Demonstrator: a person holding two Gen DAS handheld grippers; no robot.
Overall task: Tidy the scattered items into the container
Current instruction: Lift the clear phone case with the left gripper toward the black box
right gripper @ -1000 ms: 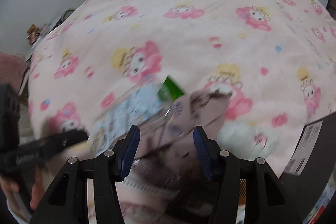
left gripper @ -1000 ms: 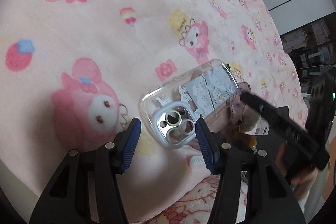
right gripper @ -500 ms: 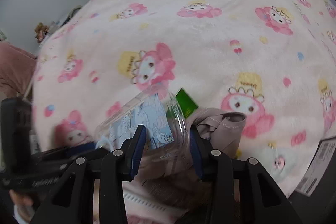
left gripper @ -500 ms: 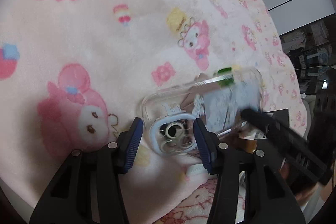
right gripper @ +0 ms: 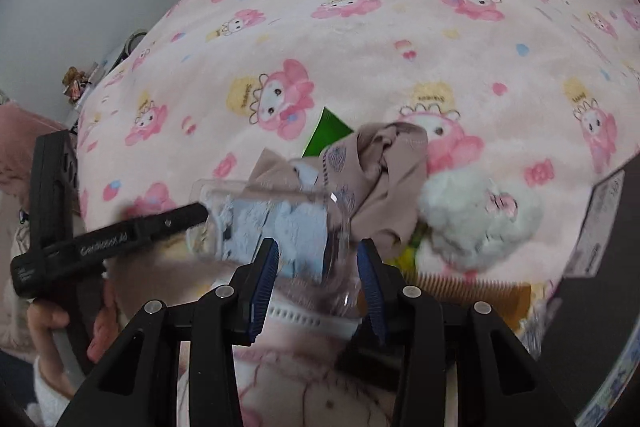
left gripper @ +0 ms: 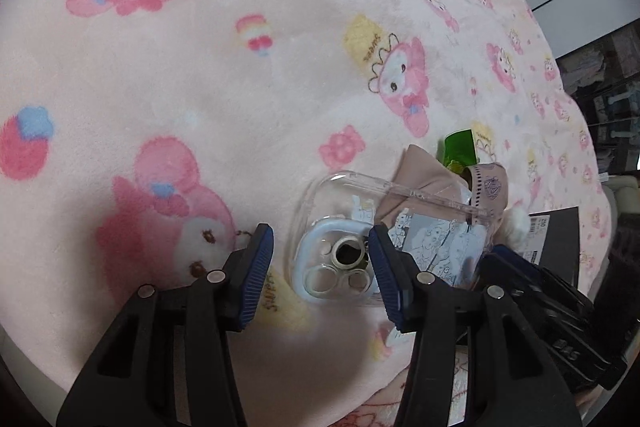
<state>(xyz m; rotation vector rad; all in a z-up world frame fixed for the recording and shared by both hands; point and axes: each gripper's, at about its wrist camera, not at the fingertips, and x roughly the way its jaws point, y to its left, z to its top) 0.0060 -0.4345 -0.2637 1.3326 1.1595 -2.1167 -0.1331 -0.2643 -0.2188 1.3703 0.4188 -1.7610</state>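
Observation:
A clear phone case [left gripper: 360, 239] with a cartoon card inside lies tilted on the pink blanket, its camera end between the fingers of my open left gripper [left gripper: 320, 267]. My right gripper [right gripper: 316, 275] is shut on the case's other end [right gripper: 280, 223]. A beige cloth [right gripper: 384, 171], a green packet [right gripper: 326, 135] and a white fluffy toy [right gripper: 476, 219] lie just behind the case. The cloth [left gripper: 424, 175] and the packet [left gripper: 460, 147] also show in the left wrist view. A comb [right gripper: 472, 287] lies below the toy.
The pink cartoon blanket [left gripper: 240, 67] covers the whole surface. A black box [left gripper: 556, 235] with a label sits at the right, also showing in the right wrist view [right gripper: 600, 227]. The blanket's near edge drops off below the grippers.
The right gripper has closed onto the far end of the phone case. The case has tilted and dropped lower between the left fingers. The left gripper stays open.

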